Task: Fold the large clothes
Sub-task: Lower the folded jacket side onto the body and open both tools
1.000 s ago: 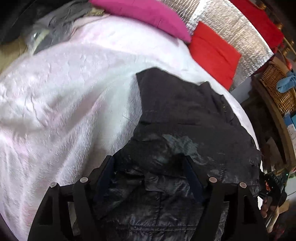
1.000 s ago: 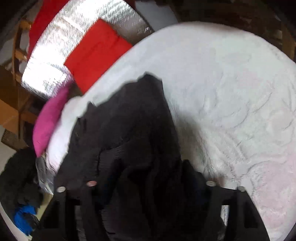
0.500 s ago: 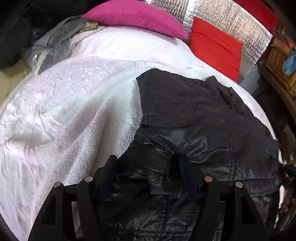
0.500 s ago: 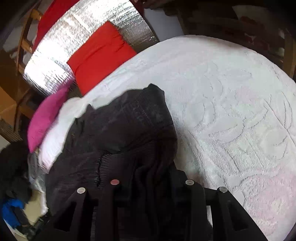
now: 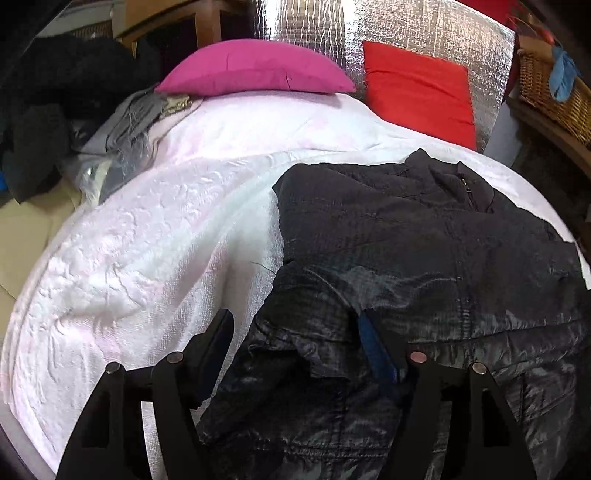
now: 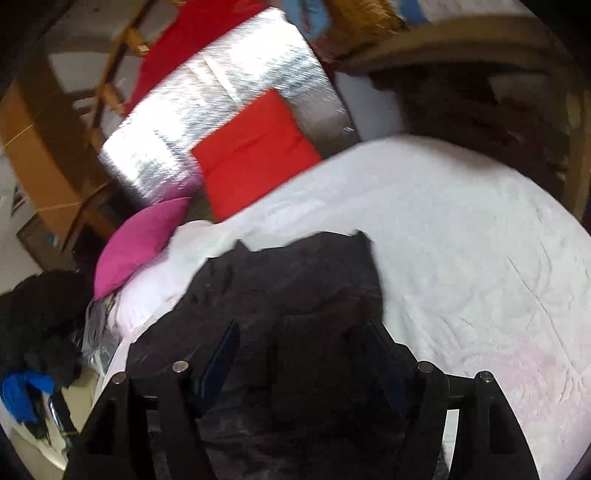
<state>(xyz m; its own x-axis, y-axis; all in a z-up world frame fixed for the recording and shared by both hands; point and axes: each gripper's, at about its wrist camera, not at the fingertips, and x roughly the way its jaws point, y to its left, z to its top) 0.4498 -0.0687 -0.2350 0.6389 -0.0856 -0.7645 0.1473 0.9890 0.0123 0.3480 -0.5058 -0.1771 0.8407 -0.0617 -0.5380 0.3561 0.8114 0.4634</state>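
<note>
Only left view: jacket (image 5: 424,236) zipper collar; right view blurred.

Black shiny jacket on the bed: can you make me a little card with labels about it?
garment: black quilted jacket, lying rumpled
surface: white textured bedspread
behind it: pink cushion and red cushion by a silver foil panel
left gripper: open, jacket edge between its jaws
right gripper: open, jaws have just been opening, dark fabric between them, not pinched
</note>
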